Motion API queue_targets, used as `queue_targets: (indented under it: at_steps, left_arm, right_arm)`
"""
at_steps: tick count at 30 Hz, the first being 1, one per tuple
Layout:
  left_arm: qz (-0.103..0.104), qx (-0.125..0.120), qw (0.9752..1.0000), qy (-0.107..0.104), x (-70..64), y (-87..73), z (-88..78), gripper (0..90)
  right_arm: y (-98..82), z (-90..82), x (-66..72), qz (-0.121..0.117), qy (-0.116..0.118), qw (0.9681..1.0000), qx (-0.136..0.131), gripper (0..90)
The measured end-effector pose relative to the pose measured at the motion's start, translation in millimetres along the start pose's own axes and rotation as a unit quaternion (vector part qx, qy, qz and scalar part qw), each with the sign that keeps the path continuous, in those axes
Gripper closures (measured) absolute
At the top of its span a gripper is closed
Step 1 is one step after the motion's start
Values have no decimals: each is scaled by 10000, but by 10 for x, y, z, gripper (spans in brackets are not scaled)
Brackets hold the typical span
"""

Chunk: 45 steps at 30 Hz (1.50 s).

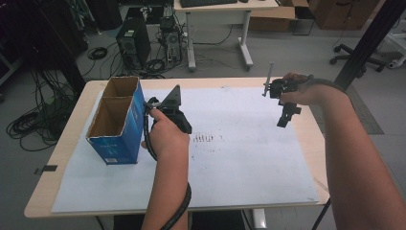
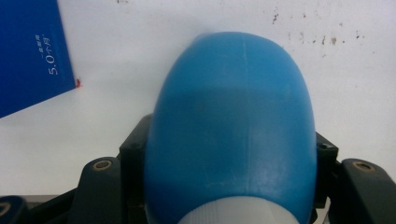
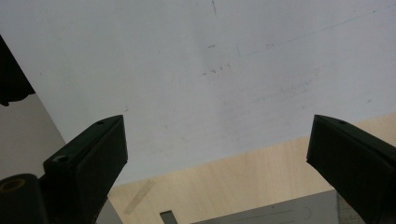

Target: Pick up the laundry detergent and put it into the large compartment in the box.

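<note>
A blue plastic bottle point(image 2: 231, 93) with a white cap point(image 2: 233, 215) sits between the jaws of my left gripper point(image 2: 231, 154), which is shut on it. In the high view the left gripper point(image 1: 181, 122) hangs over the white sheet just right of the blue cardboard box point(image 1: 117, 124), with the bottle hidden under the hand. My right gripper point(image 1: 283, 120) is held above the sheet's far right part, pointing down. In its own view the right gripper point(image 3: 218, 126) stands open with nothing between its jaws.
The blue box point(image 2: 28, 51) is open at the top and split into two compartments. A large white sheet point(image 1: 239, 163) covers most of the wooden table point(image 1: 72, 139). Beyond the table's far edge are computer towers, cables and a desk.
</note>
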<state>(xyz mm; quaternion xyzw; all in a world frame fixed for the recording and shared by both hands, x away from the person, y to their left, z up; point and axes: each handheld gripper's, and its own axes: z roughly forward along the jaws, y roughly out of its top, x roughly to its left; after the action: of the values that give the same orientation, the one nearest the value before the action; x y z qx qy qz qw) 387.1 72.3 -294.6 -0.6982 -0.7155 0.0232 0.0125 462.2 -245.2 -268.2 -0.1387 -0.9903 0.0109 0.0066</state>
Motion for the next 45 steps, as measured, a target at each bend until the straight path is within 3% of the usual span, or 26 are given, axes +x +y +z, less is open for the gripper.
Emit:
queue_targets:
  at_steps: [13, 22, 31, 45]
  left_arm:
    - [156, 41, 9999, 19, -12, -12, -85, 381]
    - [249, -140, 9996, 43, 35, -63, -450, 380]
    - [297, -131, 9994, 119, 102, -97, -817, 380]
    - [402, -150, 9990, 121, 110, -106, -1187, 380]
  right_arm:
    - [-44, -54, 8, 21, -7, 10000, -47, 52]
    - [-42, -55, 9, 33, -8, 10000, -25, 52]
    - [3, -72, 12, 19, -21, 10000, 9, 52]
    - [-15, -70, -16, 33, -13, 10000, 60, 52]
